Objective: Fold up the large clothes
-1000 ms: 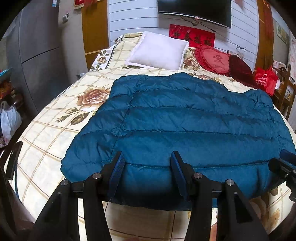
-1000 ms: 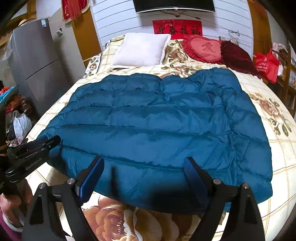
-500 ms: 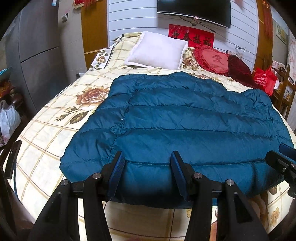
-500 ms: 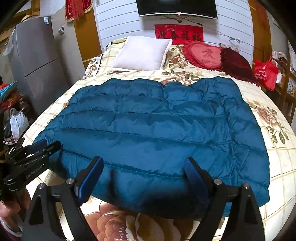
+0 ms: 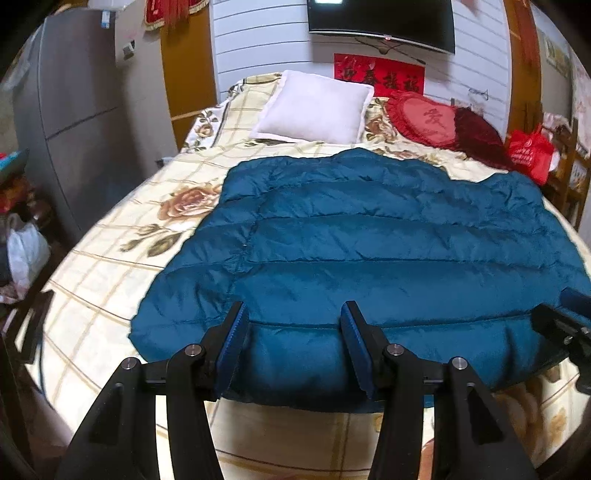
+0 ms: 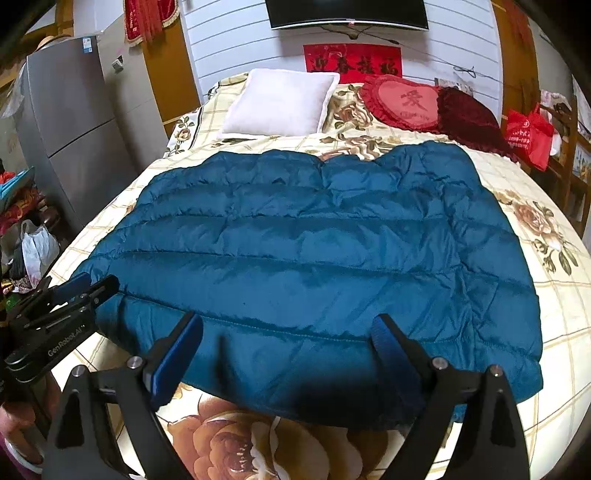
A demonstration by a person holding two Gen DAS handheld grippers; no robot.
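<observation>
1. One teal quilted down jacket (image 5: 369,266) lies spread flat across the middle of both frames, on one bed with a cream floral sheet (image 5: 122,236); its near hem runs just above the fingers in each view.
2. Two grippers are in view. The left gripper (image 5: 293,343) sits at the bottom centre of the left wrist view, its two blue-padded fingers (image 5: 232,339) parted with nothing pinched; the jacket hem shows in the gap behind them.
3. The right gripper (image 6: 286,354) fills the bottom of the right wrist view, its two fingers spread wider and empty, over the jacket's near edge.
4. Each gripper also shows at the edge of the other's view: the left one at lower left of the right wrist frame, beside the jacket's left corner.
5. Three cushions lie at the head of the bed, upper centre: one white pillow (image 6: 277,103), one red heart-shaped cushion (image 6: 406,103) and one dark red cushion (image 6: 469,118) touching it.
6. One wall-mounted television (image 6: 347,13) hangs at top centre, one red banner (image 6: 352,61) below it.
7. One grey refrigerator (image 6: 70,110) stands at upper left; one red bag (image 6: 528,134) at right.
</observation>
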